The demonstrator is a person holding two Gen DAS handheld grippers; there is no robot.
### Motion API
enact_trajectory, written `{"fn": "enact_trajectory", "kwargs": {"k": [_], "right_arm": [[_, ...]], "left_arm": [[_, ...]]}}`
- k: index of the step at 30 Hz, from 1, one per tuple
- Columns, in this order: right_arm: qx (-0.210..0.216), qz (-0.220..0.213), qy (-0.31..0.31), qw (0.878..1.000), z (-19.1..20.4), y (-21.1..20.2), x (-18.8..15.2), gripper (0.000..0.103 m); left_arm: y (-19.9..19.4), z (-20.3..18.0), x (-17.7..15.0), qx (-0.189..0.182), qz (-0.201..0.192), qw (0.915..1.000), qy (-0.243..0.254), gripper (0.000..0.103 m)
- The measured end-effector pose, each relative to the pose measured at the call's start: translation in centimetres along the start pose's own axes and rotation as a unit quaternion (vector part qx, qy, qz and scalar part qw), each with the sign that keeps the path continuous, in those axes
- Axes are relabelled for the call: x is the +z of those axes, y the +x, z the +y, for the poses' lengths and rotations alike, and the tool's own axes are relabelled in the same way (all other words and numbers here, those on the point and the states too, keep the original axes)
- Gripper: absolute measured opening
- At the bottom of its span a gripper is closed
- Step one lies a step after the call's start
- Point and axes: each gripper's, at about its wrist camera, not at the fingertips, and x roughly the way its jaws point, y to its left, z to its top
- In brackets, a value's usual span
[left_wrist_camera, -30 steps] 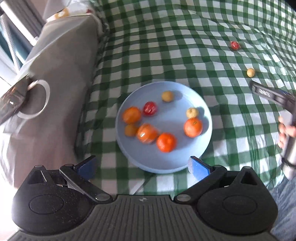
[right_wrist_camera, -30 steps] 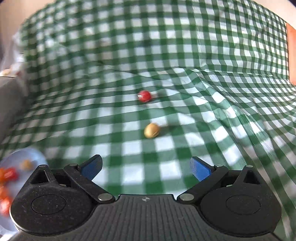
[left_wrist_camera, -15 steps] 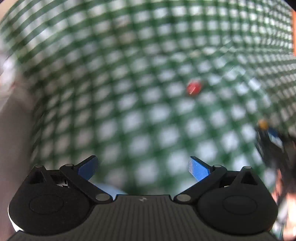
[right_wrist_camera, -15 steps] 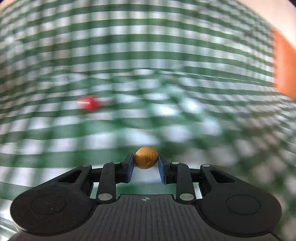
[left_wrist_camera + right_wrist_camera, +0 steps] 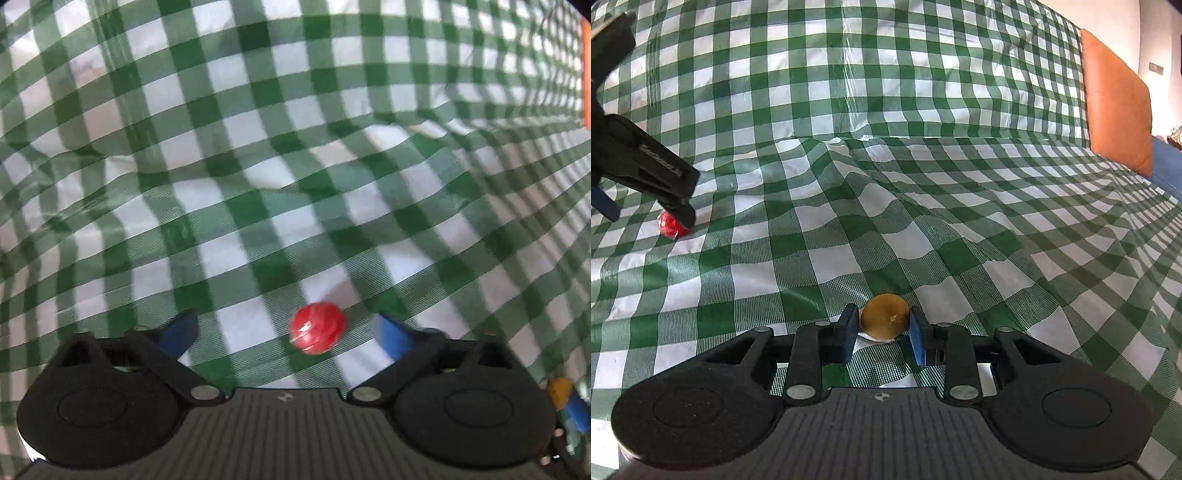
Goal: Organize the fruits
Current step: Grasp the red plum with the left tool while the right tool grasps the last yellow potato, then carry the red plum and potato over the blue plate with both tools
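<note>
Resting on the green checked tablecloth [image 5: 923, 184], a yellow-brown fruit [image 5: 884, 316] is pinched between the 2 blue pads of the right gripper [image 5: 883, 334]. The red fruit [image 5: 318, 328] is bracketed, untouched, by the spread left gripper [image 5: 284, 334].

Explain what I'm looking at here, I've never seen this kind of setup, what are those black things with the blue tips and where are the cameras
Those black things are handheld two-finger grippers, one in each of a person's hands, with no robot arm. Each carries a fisheye camera looking forward along its blue-padded fingers. The left-gripper view shows the left gripper open, with a small red fruit lying between its fingers on the green checked cloth. The right-gripper view shows the right gripper shut on a small yellow-brown fruit. The left gripper also appears at that view's left edge, over the red fruit.
</note>
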Motion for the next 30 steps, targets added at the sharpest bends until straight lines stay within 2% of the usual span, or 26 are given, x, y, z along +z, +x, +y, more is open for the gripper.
{"fn": "enact_trajectory", "kwargs": {"k": [1,2,9,12,16,20,25,30], "right_arm": [[-0.002,0.0,-0.003,1.0,0.1,0.0,0.0,0.032],[-0.003,-0.001,-0.006,1.0,0.2,-0.1,0.0,0.032],[-0.012,-0.019,-0.012,1.0,0.5,-0.4,0.2,0.028],[-0.011,-0.045,-0.015,0.999,0.3,-1.4,0.5,0.028],[-0.002,-0.049,0.003,0.999,-0.1,-4.3,1.6,0.028],[0.039,-0.063,-0.004,0.997,0.2,-10.2,2.3,0.028],[0.109,-0.061,-0.052,0.991,1.4,-19.9,1.0,0.028],[0.191,-0.045,-0.085,0.977,3.7,-28.5,-0.7,0.028]], "left_arm": [[0.1,0.0,0.0,-0.017,0.01,0.9998,0.003,0.047],[0.4,0.0,0.1,-0.033,0.027,0.9991,0.004,0.034],[-2.6,0.1,-1.4,-0.024,-0.006,0.9997,0.002,0.034],[-6.3,0.8,-2.7,-0.028,-0.023,0.9994,-0.002,0.034],[-13.1,2.6,-6.3,-0.032,-0.046,0.9984,-0.009,0.034],[-19.9,4.8,-11.5,-0.017,-0.05,0.9985,-0.016,0.034],[-27.1,8.0,-18.3,-0.008,-0.026,0.9983,-0.051,0.034],[-33.3,10.4,-23.9,0.041,-0.032,0.9966,-0.063,0.034]]}}
